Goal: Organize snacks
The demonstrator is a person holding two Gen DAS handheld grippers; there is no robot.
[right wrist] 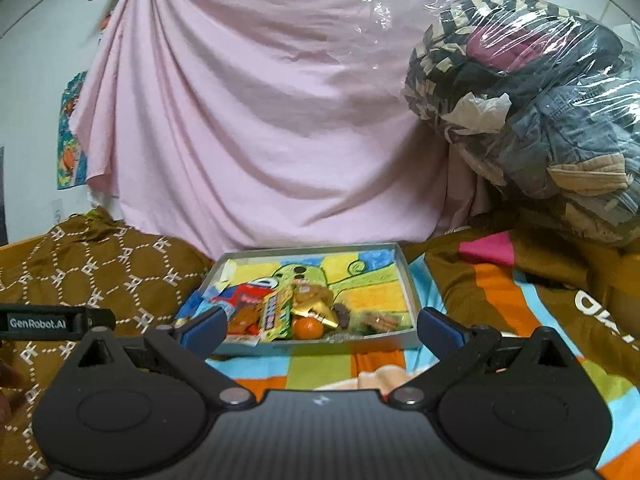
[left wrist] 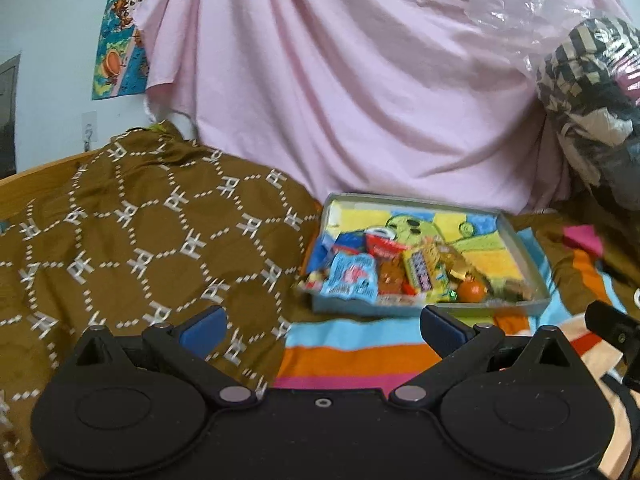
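Both grippers [left wrist: 320,322] [right wrist: 318,322] hung wide, empty, before the tray [right wrist: 404,276] — snacks [right wrist: 280,312] heaped inside, unsorted — either freshly gathered or awaiting arranging.

A pink sheet [right wrist: 256,120] hangs ahead over a white wall [left wrist: 52,40]; a colourful poster [left wrist: 120,36] hangs upper left.
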